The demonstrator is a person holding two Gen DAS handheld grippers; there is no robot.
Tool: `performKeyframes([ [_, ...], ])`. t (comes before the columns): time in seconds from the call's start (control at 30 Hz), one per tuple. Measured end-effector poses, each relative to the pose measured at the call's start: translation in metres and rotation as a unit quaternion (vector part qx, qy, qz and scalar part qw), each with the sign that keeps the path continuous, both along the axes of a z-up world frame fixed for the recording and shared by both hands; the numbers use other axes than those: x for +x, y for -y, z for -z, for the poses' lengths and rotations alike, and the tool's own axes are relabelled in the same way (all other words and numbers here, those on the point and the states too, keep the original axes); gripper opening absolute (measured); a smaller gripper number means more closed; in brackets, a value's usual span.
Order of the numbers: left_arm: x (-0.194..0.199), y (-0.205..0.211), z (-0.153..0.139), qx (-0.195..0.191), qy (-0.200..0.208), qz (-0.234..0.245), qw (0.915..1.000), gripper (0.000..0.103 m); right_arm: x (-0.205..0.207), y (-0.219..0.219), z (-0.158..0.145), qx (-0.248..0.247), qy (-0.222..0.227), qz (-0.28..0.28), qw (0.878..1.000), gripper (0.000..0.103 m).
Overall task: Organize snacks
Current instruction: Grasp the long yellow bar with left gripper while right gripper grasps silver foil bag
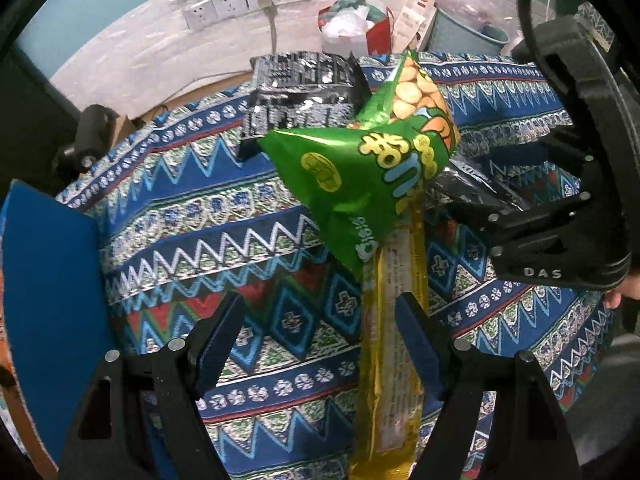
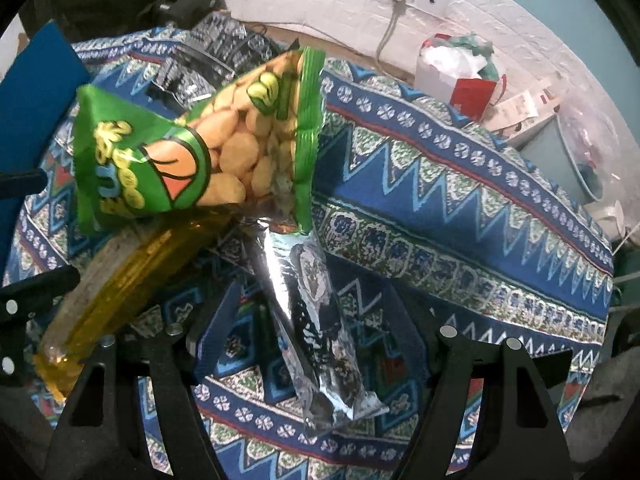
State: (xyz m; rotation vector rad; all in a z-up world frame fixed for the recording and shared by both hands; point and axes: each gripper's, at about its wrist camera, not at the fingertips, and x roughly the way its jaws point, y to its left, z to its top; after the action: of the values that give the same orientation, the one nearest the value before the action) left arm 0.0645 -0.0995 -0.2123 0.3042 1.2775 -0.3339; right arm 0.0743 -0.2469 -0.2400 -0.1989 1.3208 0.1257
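Patterned cloth (image 1: 224, 216), four snack packets, one green (image 1: 360, 168)

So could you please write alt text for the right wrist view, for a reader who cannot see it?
The open right gripper hangs over a silver and black snack packet lying between its fingers on a blue patterned cloth. A green peanut bag leans over a long yellow packet at left.

Black plastic claw (image 1: 320, 344) frames w/ silver screws, blue finger pads (image 1: 218, 344), "DAS" embossed
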Motion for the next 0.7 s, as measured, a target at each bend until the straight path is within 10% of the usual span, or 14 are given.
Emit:
performKeyframes([
  [0.37, -0.005, 0.024, 0.008, -0.008, -0.014, 0.004, 0.9999, 0.080, -0.014, -0.007, 0.001, 0.017, -0.012, -0.004, 1.000, 0.030],
  [0.7, -0.013, 0.047, 0.020, 0.004, -0.028, 0.002, 0.9996, 0.080, -0.063, 0.012, -0.001, 0.036, -0.033, 0.043, 0.998, 0.028],
])
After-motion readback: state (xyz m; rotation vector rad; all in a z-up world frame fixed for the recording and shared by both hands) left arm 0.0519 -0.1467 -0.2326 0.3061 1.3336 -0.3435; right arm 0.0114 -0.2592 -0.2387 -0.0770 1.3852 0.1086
